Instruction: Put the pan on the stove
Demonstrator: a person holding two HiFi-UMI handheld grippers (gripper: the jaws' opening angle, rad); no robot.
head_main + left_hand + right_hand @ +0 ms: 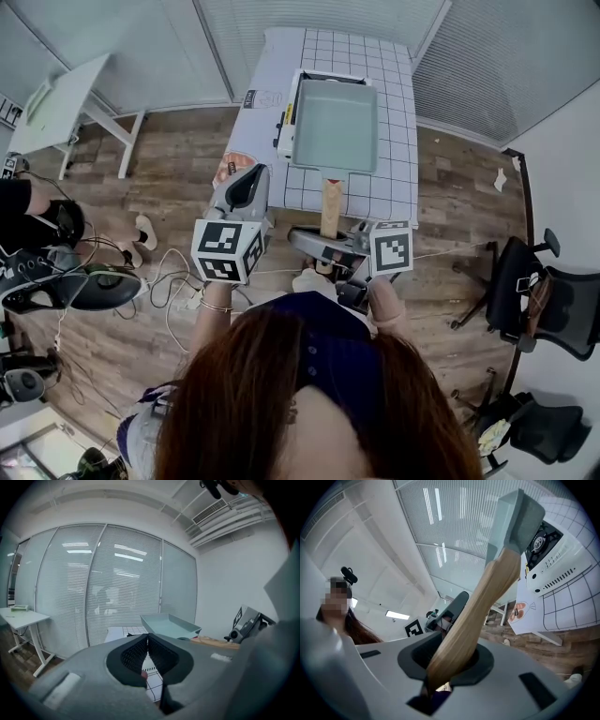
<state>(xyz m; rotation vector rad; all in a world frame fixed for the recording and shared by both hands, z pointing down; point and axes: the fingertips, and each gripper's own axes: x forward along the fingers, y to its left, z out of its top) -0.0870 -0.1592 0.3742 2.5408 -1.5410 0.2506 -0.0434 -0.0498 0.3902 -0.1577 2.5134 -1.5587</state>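
Note:
A pale green rectangular pan [335, 127] hangs over the white stove [287, 114], its wooden handle [329, 208] pointing back toward me. My right gripper [328, 246] is shut on the end of that handle. In the right gripper view the handle [487, 602] runs up from between the jaws to the pan [513, 522], with the stove [548, 559] beyond it. Whether the pan rests on the stove I cannot tell. My left gripper [246, 192] is held up at the table's near left corner, its pads [140, 651] meeting with nothing between them.
The stove stands on a table with a gridded cloth [394, 178]. A white side table [56, 103] stands far left. Cables and equipment [94, 281] lie on the wooden floor to my left. Black office chairs [553, 300] stand at the right.

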